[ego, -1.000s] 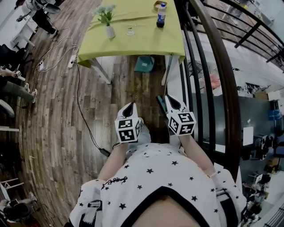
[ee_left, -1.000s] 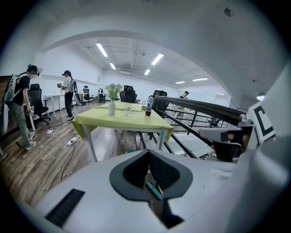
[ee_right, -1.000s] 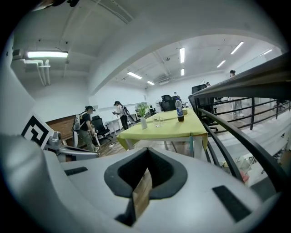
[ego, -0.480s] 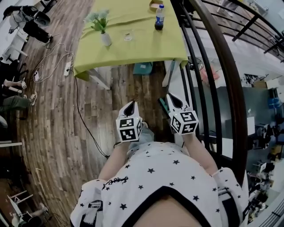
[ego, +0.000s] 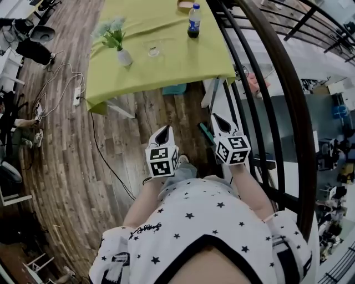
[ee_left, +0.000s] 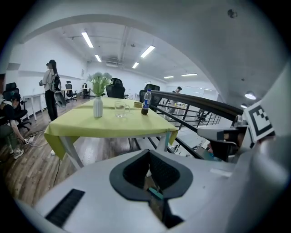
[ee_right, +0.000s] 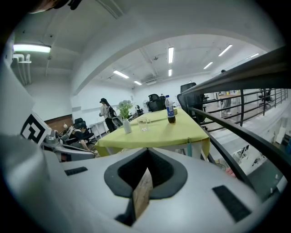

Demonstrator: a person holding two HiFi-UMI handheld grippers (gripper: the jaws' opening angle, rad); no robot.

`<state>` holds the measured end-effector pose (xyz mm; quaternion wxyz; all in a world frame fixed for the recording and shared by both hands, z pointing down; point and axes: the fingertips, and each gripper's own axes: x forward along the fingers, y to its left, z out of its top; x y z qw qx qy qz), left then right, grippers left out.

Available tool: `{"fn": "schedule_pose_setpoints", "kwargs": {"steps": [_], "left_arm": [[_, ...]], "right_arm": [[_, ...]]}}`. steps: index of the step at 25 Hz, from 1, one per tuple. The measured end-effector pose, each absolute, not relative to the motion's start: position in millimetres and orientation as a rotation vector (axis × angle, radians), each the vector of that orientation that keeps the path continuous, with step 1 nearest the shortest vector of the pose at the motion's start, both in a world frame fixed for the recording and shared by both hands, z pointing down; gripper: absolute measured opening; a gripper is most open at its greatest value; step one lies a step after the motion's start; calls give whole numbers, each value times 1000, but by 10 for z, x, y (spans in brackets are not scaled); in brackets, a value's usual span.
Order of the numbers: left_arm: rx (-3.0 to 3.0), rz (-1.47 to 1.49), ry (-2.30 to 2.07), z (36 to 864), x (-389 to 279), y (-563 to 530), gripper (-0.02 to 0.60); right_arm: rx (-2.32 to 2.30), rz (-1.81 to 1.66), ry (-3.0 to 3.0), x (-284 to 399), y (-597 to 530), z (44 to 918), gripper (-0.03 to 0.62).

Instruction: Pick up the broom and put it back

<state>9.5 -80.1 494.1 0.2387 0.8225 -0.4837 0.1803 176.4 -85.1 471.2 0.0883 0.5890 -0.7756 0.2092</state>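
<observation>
Since a second ago the person has advanced along the railing [ego: 260, 89] toward the green worktop [ego: 166, 61]; left gripper [ego: 164, 132] and right gripper [ego: 220, 118] are closed, empty; the likely broom [ego: 206, 133], teal, lies on the floor just ahead; pickup not begun.

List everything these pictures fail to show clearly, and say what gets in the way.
- Teal strip beside the right tongs: in the head view its lower end is hidden behind them, so whether it is the broom cannot be told.
- Teal thing under the table: in the head view it is mostly covered by the table's edge.
- Brown item on the table: in the head view it is cut off by the top edge.
- Bottle label: too small to read in every view.
</observation>
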Motion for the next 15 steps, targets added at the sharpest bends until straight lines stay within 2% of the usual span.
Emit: {"fn": "schedule_pose_setpoints", "kwargs": {"steps": [15], "left_arm": [[2241,563,-1254,5269,264,-1189,11]], "right_arm": [[1833,632,-2209,2132,-1437,5031,-6]]}}
